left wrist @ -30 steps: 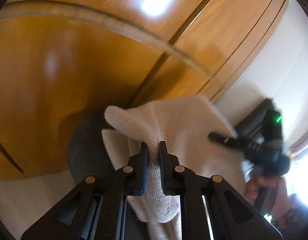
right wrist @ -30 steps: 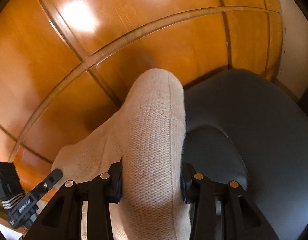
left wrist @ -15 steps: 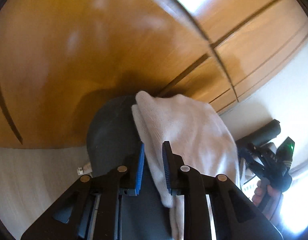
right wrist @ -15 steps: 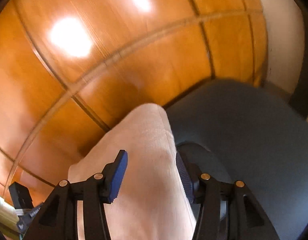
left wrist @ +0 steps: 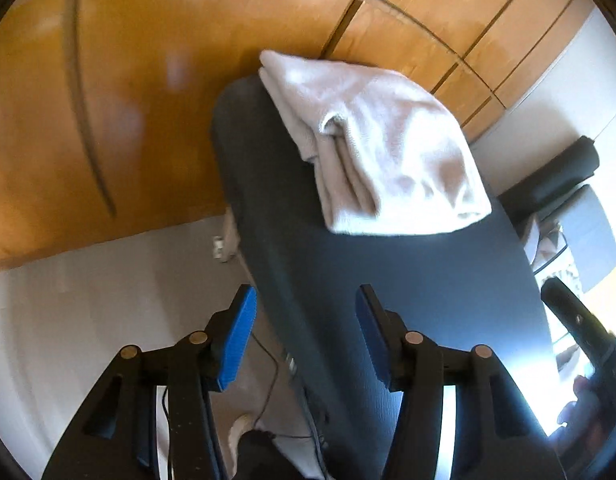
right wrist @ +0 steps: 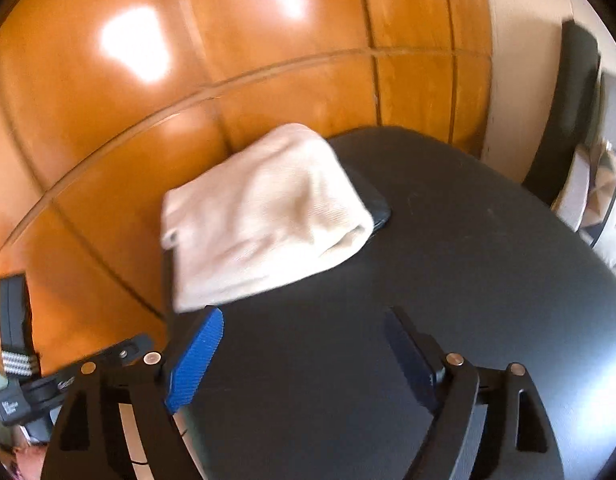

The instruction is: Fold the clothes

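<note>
Folded cream knit point(left wrist: 388, 160) lies on the dark worktop point(left wrist: 408, 300), at its far edge. Soft, light, floppy; best gripped at a folded edge. Both grippers, left gripper point(left wrist: 305, 336) and right gripper point(right wrist: 303, 356), have just been opening; jaws released, nothing between.

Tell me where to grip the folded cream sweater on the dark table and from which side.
Probably best: take the folded cream sweater by its near right corner, where the rounded fold bulges thick above the dark table. Come in from the near side, low along the tabletop, so the right gripper takes all layers, not the loose open edges.
</note>
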`<state>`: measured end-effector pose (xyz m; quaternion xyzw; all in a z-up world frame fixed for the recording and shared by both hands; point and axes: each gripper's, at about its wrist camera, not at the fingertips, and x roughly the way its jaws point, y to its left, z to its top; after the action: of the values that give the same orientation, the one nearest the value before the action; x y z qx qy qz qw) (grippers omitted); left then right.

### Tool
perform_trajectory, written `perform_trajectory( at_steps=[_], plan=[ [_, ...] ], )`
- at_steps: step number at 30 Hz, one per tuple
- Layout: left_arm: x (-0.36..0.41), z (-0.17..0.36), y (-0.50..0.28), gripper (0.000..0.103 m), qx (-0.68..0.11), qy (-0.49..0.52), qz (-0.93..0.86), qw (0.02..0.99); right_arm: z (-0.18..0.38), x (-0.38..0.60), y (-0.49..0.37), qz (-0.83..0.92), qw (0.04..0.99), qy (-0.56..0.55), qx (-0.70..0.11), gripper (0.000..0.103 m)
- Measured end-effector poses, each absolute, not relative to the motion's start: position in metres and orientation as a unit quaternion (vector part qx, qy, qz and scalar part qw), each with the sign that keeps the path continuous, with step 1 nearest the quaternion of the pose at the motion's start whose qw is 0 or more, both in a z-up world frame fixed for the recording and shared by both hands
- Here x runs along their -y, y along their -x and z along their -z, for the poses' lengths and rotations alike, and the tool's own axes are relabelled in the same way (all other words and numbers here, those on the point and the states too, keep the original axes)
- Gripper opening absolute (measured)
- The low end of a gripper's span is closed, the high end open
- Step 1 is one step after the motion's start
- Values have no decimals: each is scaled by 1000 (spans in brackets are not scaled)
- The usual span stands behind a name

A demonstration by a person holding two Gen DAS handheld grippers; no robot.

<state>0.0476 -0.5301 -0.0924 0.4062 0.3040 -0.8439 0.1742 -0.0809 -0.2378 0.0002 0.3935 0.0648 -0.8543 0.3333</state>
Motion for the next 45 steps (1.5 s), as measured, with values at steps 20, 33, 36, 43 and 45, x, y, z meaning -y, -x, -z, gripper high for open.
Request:
perform_trajectory(
  at_steps=[20, 33, 36, 43, 45],
  plan=[
    [531, 74, -11, 73, -255, -343, 890, 159, 12, 214, 70, 823, 330, -460, 50, 89],
    [552, 130, 71, 72, -309, -361, 874, 104, 51, 260, 188, 810, 350, -460, 101, 81],
    [550, 132, 74, 72, -300, -353, 881, 97, 54, 271, 201, 808, 359, -459, 87, 80],
    [558, 136, 74, 25, -311, -355, 875, 105, 69, 277, 216, 812, 343, -465, 77, 80],
    [559, 135, 72, 22, -312, -354, 876, 102, 71, 273, 218, 813, 343, -462, 85, 80]
  ],
)
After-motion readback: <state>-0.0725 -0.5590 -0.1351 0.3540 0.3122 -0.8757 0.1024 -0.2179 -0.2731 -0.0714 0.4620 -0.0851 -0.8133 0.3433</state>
